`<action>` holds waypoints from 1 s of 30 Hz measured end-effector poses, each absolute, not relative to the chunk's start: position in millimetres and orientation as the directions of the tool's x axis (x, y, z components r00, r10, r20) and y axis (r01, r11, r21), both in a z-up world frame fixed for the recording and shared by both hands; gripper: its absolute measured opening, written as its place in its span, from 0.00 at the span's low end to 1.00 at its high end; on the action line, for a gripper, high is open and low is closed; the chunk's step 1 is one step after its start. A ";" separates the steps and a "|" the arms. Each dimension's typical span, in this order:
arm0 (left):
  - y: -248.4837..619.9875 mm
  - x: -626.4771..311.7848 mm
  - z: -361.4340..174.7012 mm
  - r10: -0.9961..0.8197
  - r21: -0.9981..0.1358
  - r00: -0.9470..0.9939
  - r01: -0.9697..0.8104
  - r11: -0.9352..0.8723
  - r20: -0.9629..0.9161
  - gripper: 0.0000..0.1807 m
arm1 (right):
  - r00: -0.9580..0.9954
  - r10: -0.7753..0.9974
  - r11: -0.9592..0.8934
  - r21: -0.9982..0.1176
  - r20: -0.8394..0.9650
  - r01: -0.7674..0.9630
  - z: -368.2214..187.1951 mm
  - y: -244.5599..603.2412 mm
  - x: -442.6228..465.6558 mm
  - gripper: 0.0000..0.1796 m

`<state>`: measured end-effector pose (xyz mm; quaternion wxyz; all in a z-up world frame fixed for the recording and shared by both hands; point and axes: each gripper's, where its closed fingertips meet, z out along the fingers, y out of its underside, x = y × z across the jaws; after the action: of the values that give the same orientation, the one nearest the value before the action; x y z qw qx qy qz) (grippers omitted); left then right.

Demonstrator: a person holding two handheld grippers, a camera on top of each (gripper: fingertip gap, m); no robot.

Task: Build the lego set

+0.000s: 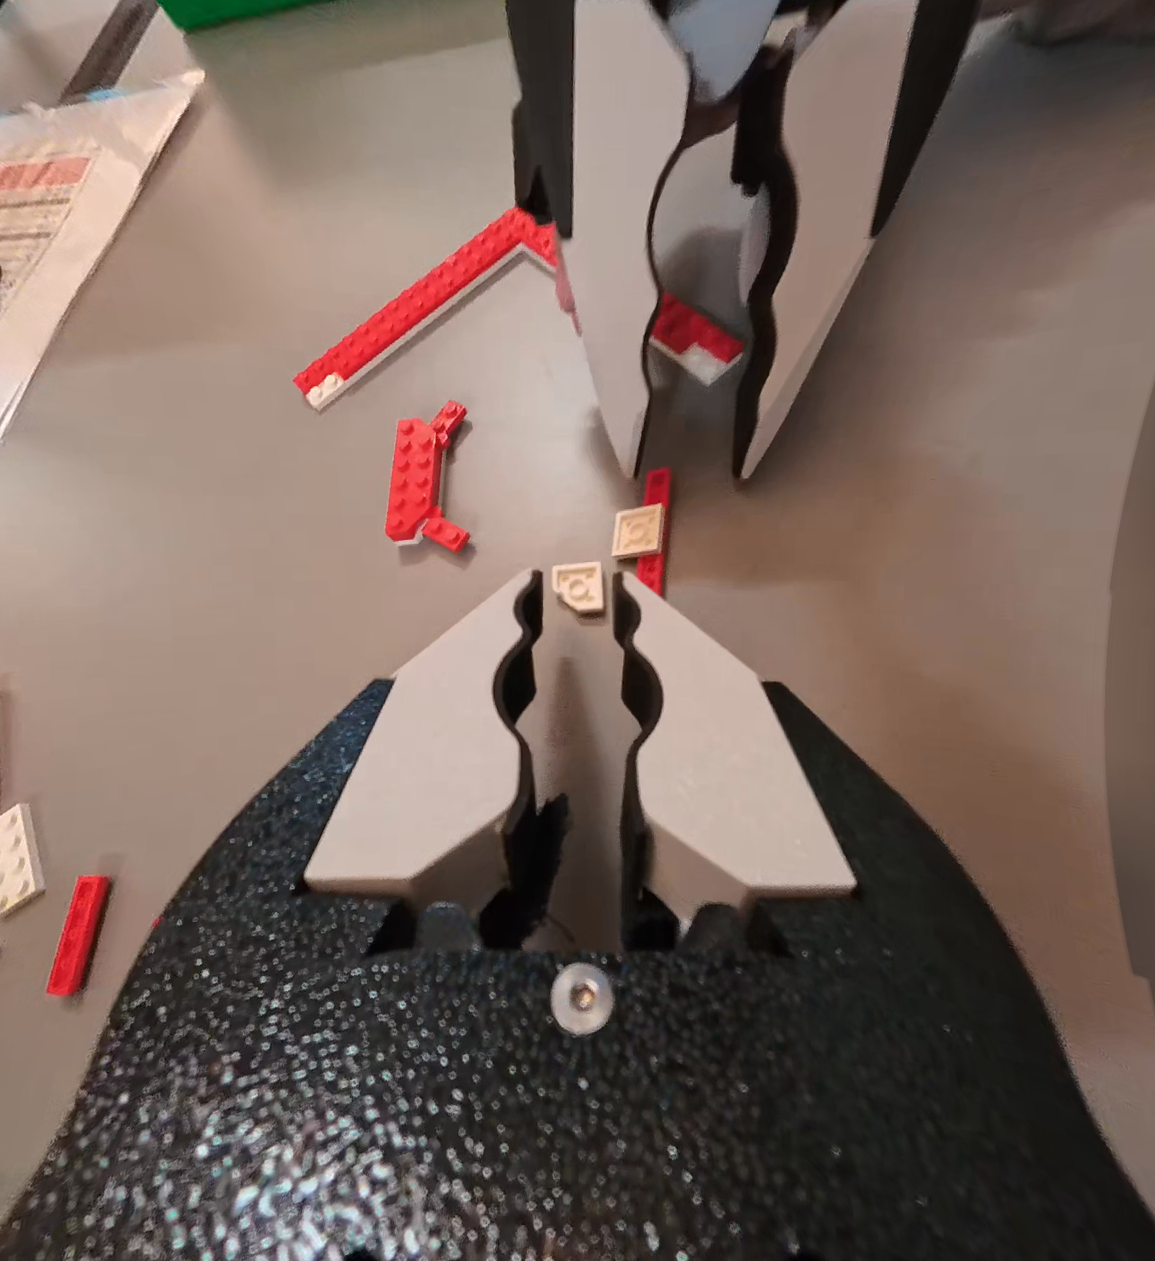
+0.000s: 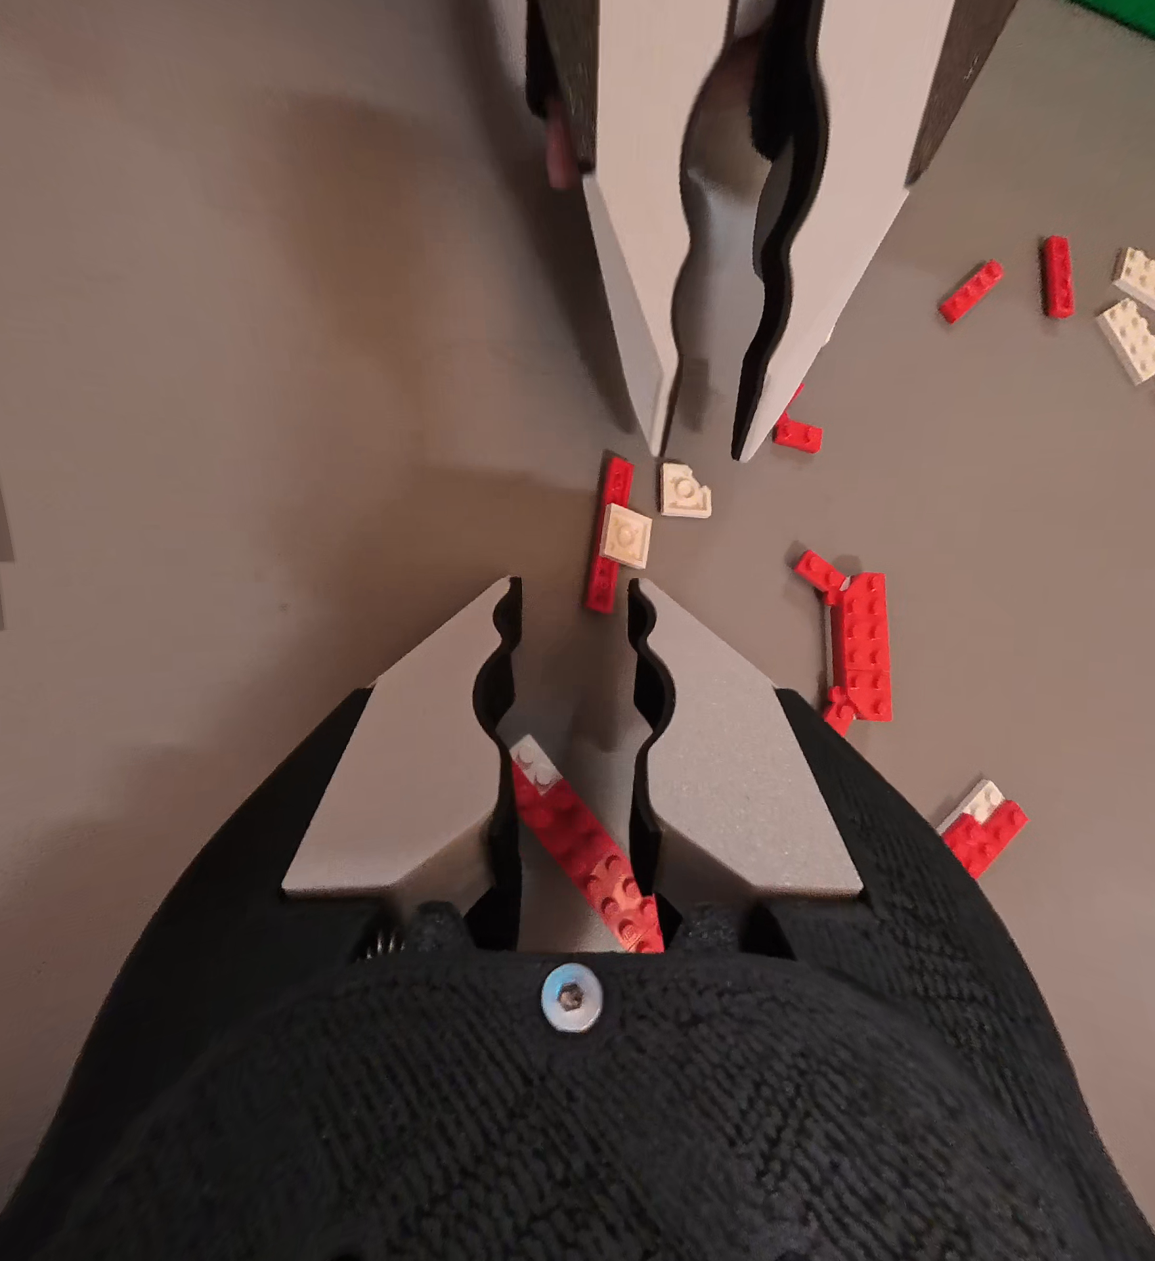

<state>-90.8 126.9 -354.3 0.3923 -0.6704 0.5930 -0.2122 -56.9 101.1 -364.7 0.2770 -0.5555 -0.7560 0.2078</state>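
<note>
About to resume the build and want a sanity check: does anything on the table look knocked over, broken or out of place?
One oddity: a square tan plate lies skewed across the thin red plate, apparently just resting there. Beside it, the corner-cut tan plate lies flat. Other loose pieces seem intact.

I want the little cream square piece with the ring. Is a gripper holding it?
No, the small cream square plate lies on the grey table, overlapping a thin red strip, with neither gripper touching it.
</note>
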 end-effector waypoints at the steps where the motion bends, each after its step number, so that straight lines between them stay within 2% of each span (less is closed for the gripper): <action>1: 128.9 -92.7 -357.3 -0.960 -0.770 0.217 -0.638 0.000 -0.179 0.10 | -0.231 0.953 0.302 -0.633 0.194 0.713 -362.6 101.3 -58.3 0.16; 9: 132.2 -92.2 -359.2 -0.964 -0.805 0.263 -0.580 -0.129 -0.035 0.11 | -0.220 0.964 0.258 -0.713 0.148 0.652 -351.9 100.0 -62.6 0.15; 17: 134.6 -89.3 -370.2 -0.964 -0.772 0.262 -0.623 -0.127 -0.053 0.10 | -0.199 0.966 0.255 -0.712 0.163 0.654 -353.4 104.2 -63.2 0.16; 30: 134.4 -83.8 -360.2 -0.970 -0.816 0.233 -0.573 -0.081 -0.067 0.11 | -0.182 0.968 0.249 -0.715 0.171 0.653 -354.5 107.0 -64.8 0.16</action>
<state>-83.8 134.4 -360.2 0.3800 -0.6873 0.5613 -0.2613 -64.8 107.0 -354.5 0.3121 -0.5583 -0.7260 0.2524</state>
